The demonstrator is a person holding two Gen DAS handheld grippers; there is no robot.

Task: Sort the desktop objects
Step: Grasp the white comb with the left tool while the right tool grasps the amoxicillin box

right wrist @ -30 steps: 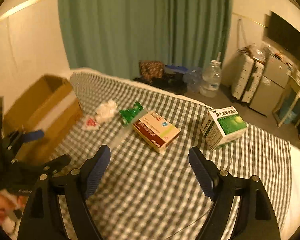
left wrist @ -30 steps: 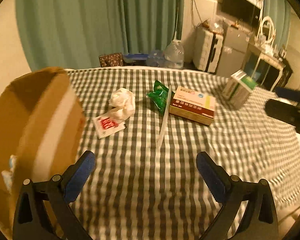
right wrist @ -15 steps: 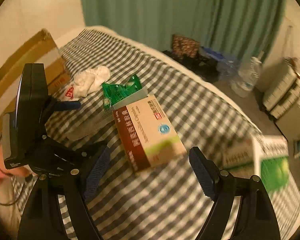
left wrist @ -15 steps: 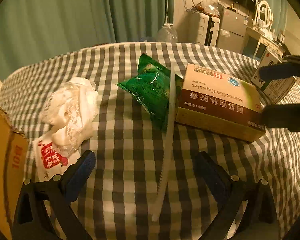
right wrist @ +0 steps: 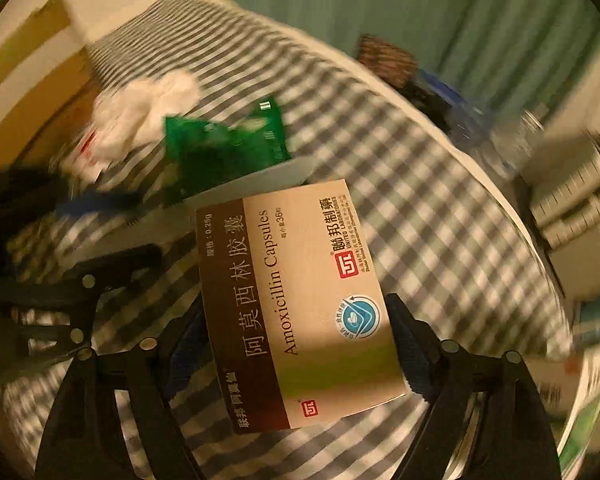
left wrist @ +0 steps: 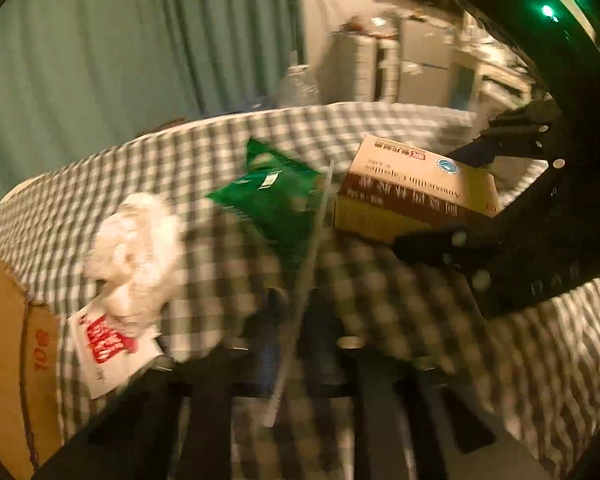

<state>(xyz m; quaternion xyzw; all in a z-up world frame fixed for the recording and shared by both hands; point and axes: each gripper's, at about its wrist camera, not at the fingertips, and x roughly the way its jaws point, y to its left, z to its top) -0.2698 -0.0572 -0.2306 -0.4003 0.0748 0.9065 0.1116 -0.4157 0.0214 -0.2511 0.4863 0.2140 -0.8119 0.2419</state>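
Note:
My left gripper [left wrist: 296, 314] points down at the checked table, shut on a long clear plastic strip [left wrist: 312, 248] that runs up between its blurred fingers. Beside the strip lie a green packet [left wrist: 272, 196], a crumpled white tissue [left wrist: 136, 248] and a red-and-white sachet [left wrist: 108, 344]. A flat amoxicillin capsule box [right wrist: 300, 304] lies between the open fingers of my right gripper [right wrist: 300, 344], with the blue pads [right wrist: 410, 344] beside its long sides. Whether they touch it I cannot tell. The left wrist view shows that gripper [left wrist: 456, 200] straddling the box [left wrist: 416, 188].
An open cardboard carton [left wrist: 4, 340] stands at the table's left edge. A green-and-white box [right wrist: 588, 400] sits at the far right of the checked cloth [right wrist: 420, 220]. Beyond the table are a curtain, a water bottle [right wrist: 512, 140] and cabinets.
Both grippers have come down close to the table. The left one has shut on the clear strip. The right one has dropped around the capsule box, still wide.

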